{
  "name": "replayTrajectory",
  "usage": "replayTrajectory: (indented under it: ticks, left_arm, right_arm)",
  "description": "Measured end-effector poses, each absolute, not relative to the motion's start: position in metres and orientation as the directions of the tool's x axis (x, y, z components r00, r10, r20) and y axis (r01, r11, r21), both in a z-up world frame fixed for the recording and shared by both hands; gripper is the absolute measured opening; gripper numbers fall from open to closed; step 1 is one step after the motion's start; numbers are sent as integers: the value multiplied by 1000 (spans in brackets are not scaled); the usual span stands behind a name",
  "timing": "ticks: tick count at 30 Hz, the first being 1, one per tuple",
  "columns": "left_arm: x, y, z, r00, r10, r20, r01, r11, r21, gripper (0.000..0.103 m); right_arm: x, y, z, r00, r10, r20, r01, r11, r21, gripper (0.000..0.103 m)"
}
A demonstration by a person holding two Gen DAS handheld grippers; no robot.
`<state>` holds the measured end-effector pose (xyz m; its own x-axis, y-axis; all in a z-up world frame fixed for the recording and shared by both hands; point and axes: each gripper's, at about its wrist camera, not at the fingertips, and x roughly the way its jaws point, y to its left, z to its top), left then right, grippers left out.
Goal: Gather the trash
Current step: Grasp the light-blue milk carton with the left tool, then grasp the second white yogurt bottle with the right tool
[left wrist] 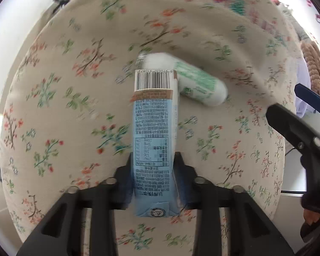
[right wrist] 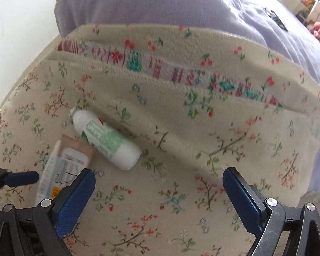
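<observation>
My left gripper (left wrist: 152, 160) is shut on a light blue drink carton (left wrist: 153, 128) with a barcode at its far end, held just above a floral bedcover. The carton also shows in the right wrist view (right wrist: 61, 166), with a blue fingertip (right wrist: 23, 179) of the left gripper beside it. A white bottle with a green label (left wrist: 194, 81) lies on the cover just beyond the carton; it also shows in the right wrist view (right wrist: 106, 140). My right gripper (right wrist: 159, 183) is open and empty, a little nearer than the bottle and to its right.
The floral bedcover (right wrist: 181, 202) has a folded patterned edge (right wrist: 160, 72) behind the bottle. A lavender duvet (right wrist: 181, 2) lies beyond it. The right gripper's black frame (left wrist: 298, 136) shows at the right of the left wrist view. A white wall is at the left.
</observation>
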<state>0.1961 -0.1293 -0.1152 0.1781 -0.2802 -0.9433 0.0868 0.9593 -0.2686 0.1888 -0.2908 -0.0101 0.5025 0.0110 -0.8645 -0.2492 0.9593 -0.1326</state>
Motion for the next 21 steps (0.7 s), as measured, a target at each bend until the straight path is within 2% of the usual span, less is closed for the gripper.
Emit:
replayTrajectory:
  ticks: [2, 6, 10, 16, 21]
  left_arm:
    - [196, -118, -115, 177, -298, -938, 72, 954, -290, 35]
    - [191, -94, -103, 216, -313, -925, 53, 950, -309, 35]
    - [183, -70, -88, 260, -307, -915, 37, 951, -308, 35]
    - [176, -42, -77, 265, -312, -912, 0, 946, -324, 35]
    - [182, -25, -70, 253, -335, -908, 2, 938, -346, 35]
  right_arm:
    - [189, -288, -13, 499, 10, -867, -285, 946, -153, 98]
    - [193, -281, -24, 474, 19, -880, -348, 922, -168, 85]
    - [196, -268, -38, 463, 22, -886, -397, 899, -185, 76]
    - [198, -238, -54, 449, 90, -889, -507, 845, -171, 76]
    - [212, -219, -71, 456, 56, -888, -520, 827, -215, 77]
